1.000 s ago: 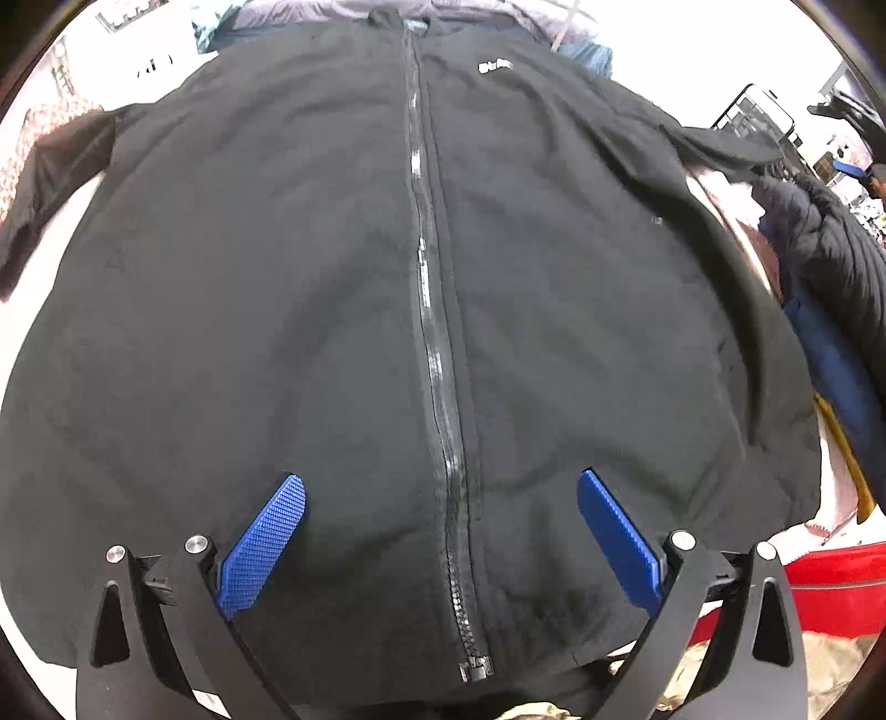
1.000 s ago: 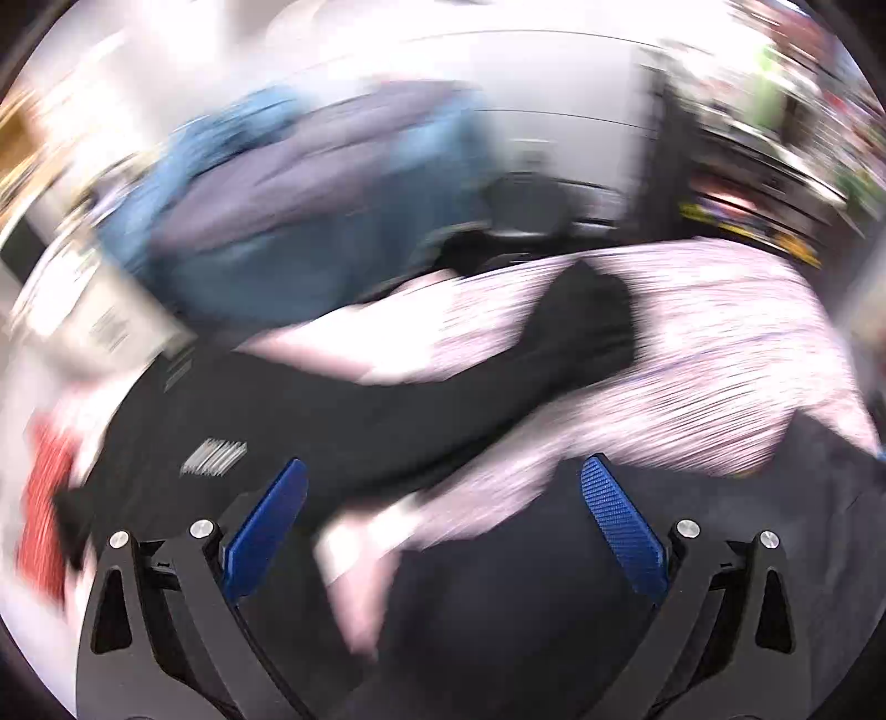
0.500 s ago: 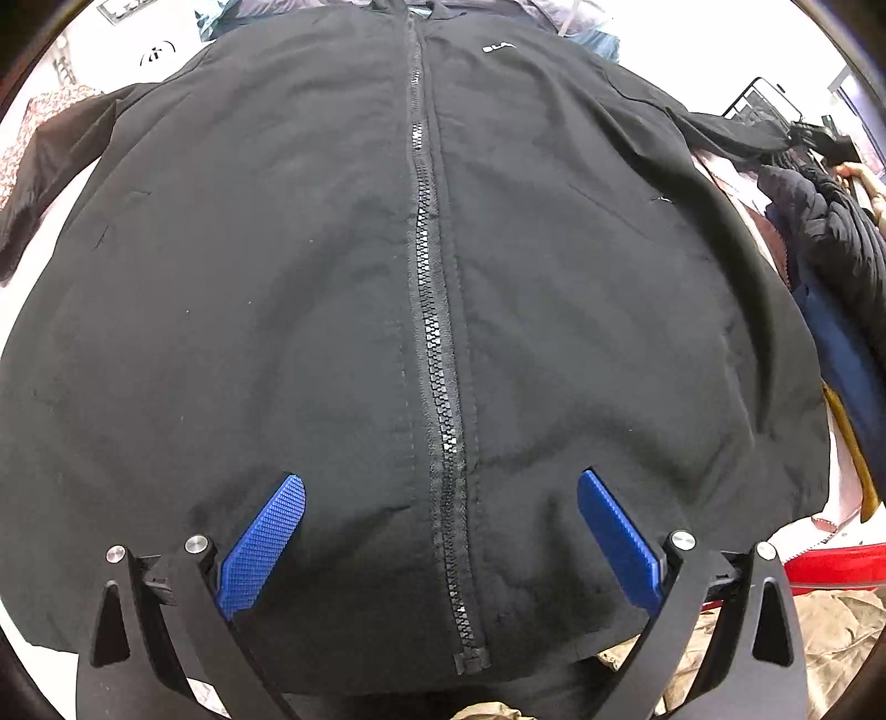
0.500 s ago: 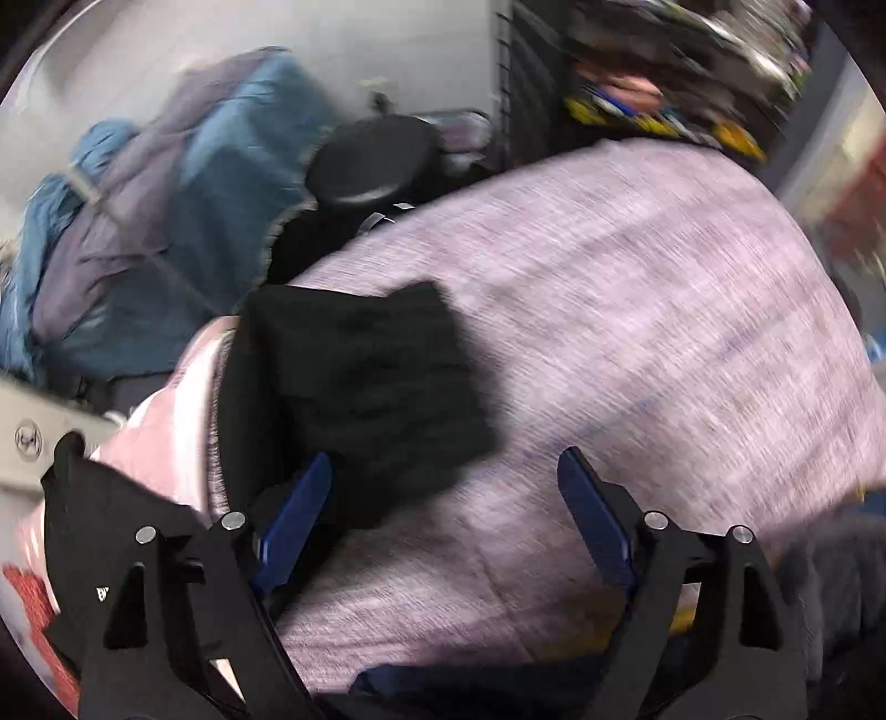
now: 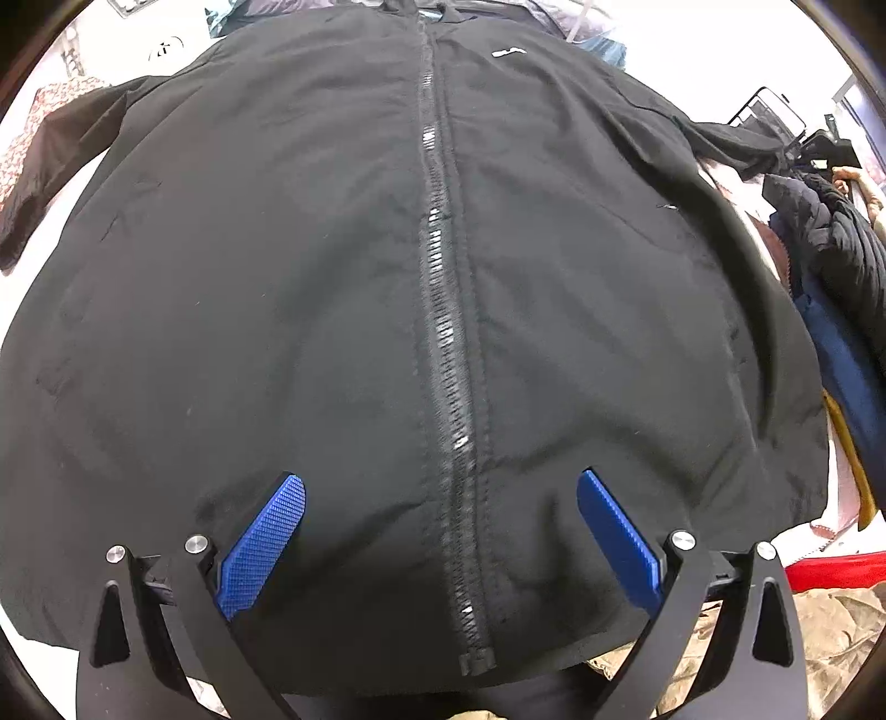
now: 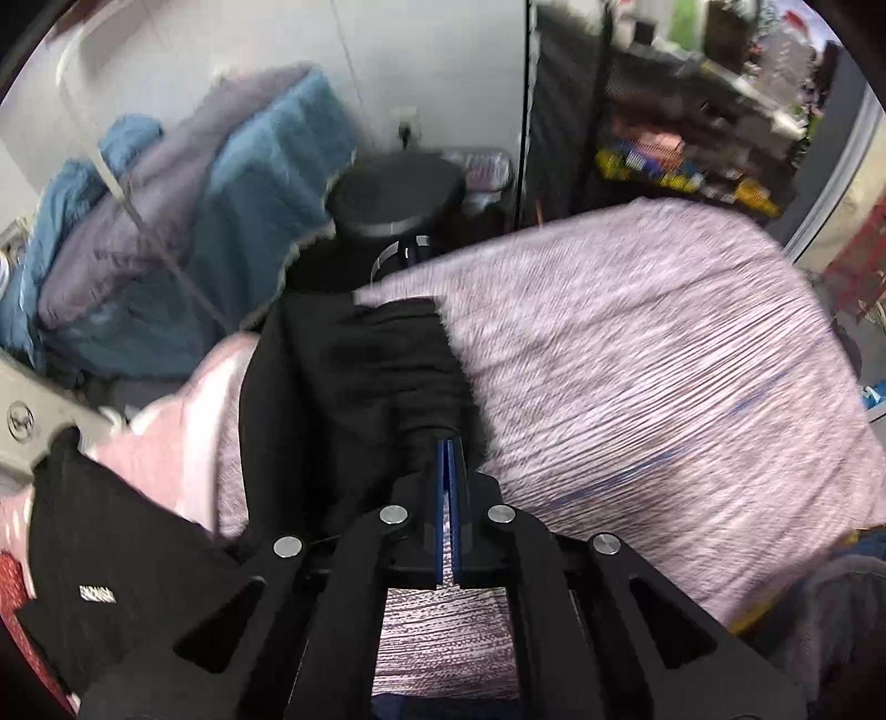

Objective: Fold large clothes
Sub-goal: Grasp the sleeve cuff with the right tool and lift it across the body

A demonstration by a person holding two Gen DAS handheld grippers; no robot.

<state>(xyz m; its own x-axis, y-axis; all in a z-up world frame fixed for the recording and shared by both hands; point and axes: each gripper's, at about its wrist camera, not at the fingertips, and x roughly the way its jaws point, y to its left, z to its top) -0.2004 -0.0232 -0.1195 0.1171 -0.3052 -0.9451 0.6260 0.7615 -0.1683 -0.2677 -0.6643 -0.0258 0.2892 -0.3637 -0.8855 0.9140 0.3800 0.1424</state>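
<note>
Under the left tongs (image 5: 440, 531), a black jacket (image 5: 277, 288) is spread flat, front up, zipper (image 5: 446, 343) closed; the blue pads (image 5: 263, 545) are held wide apart above the hem, with nothing gripped. A small white chest logo (image 5: 506, 52) is seen, too small to be read. In the right wrist view, the right tongs (image 6: 446, 459), having just closed, are clamped on the jacket's sleeve (image 6: 382, 376), which lies over a pink striped cloth (image 6: 637, 360). A white label (image 6: 97, 594) is blurred and unreadable.
</note>
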